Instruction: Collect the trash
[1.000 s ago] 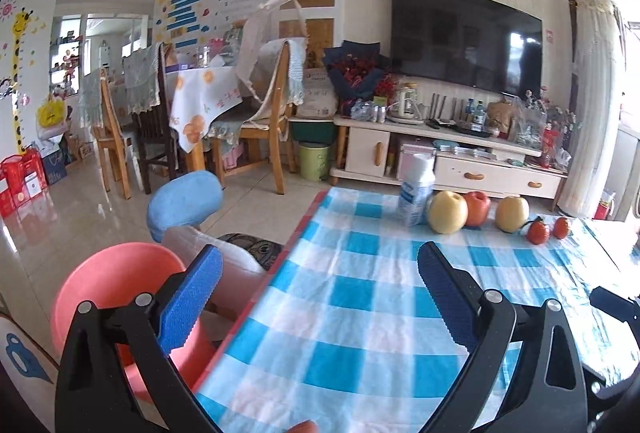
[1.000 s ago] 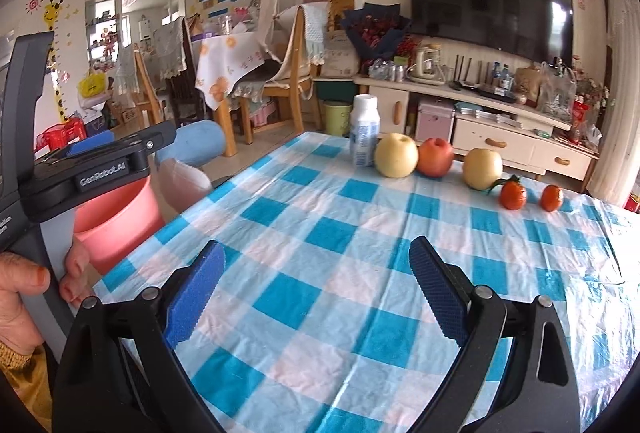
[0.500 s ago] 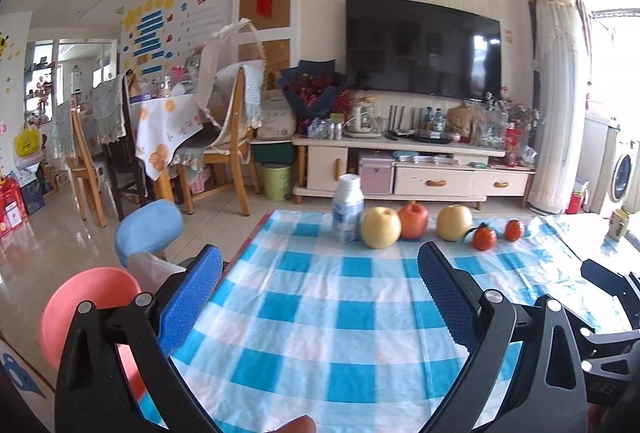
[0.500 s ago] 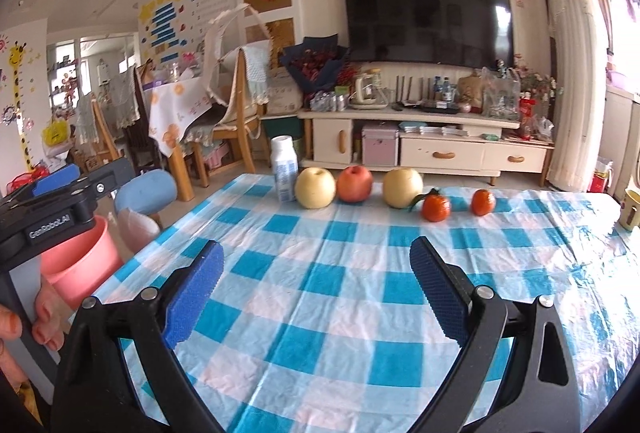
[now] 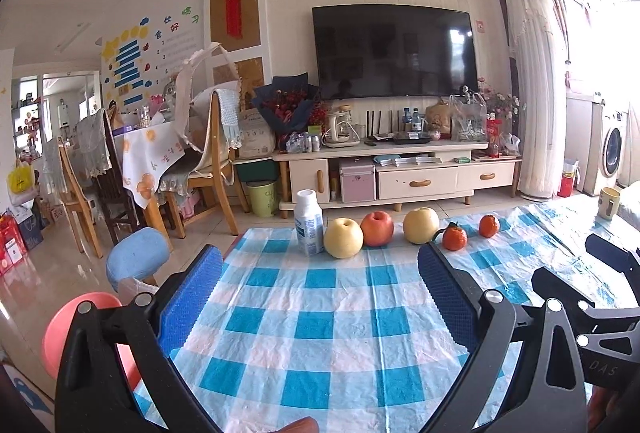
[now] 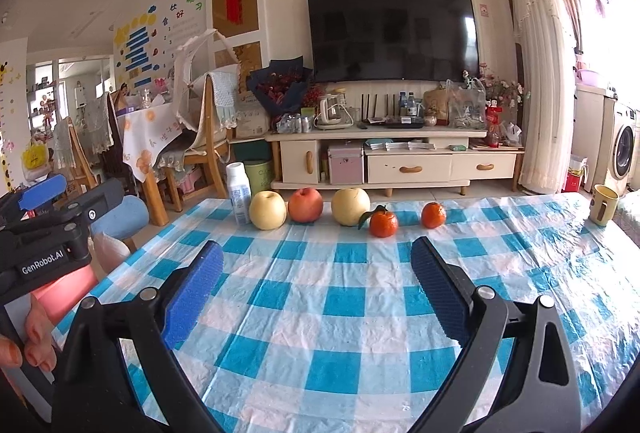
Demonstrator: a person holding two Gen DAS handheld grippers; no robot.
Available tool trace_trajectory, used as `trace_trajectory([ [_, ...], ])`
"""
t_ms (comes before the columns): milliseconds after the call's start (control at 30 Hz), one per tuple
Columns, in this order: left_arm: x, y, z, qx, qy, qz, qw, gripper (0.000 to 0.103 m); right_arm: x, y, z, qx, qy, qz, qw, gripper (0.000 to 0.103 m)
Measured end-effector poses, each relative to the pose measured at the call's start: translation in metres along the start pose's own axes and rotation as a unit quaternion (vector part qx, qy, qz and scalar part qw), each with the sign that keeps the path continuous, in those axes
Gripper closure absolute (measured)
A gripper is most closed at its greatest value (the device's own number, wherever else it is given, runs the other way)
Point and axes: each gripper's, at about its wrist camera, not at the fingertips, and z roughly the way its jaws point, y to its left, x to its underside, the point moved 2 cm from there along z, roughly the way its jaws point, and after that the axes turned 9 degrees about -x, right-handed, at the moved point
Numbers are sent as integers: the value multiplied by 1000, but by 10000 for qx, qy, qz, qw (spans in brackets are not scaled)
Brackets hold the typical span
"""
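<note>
Left wrist view showed the left hand-held gripper (image 5: 320,297) spread wide, its 2 blue-padded fingers (image 5: 192,301) gripping nothing and hovering above the blue-and-white checked tabletop (image 5: 320,333). Right wrist view showed the right hand-held gripper (image 6: 316,289) equally wide apart and likewise empty, above the same cloth. At the far edge of the tabletop stood a white plastic bottle (image 5: 309,223), upright, just beside a yellow apple (image 5: 343,243); then came a red apple (image 5: 377,228), a second yellow apple (image 5: 421,225) and 2 tangerines (image 5: 454,237). A mug (image 6: 603,204) sat well apart at the right edge. A pink bin (image 5: 86,337) stood on the floor beside the tabletop's left corner, near a blue stool (image 5: 138,259).
</note>
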Motion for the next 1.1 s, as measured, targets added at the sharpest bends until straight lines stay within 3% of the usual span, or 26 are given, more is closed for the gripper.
trace_trajectory([
  [767,5,-22,3,83,113,91,9999,6,7,-10,-3,174,-22,-209,9996,8],
  [933,17,-26,22,166,336,30,9993,6,15,-16,11,138,167,-149,9997,8],
  [1100,48,-40,63,292,988,85,9946,6,27,-37,39,154,653,240,9975,8],
])
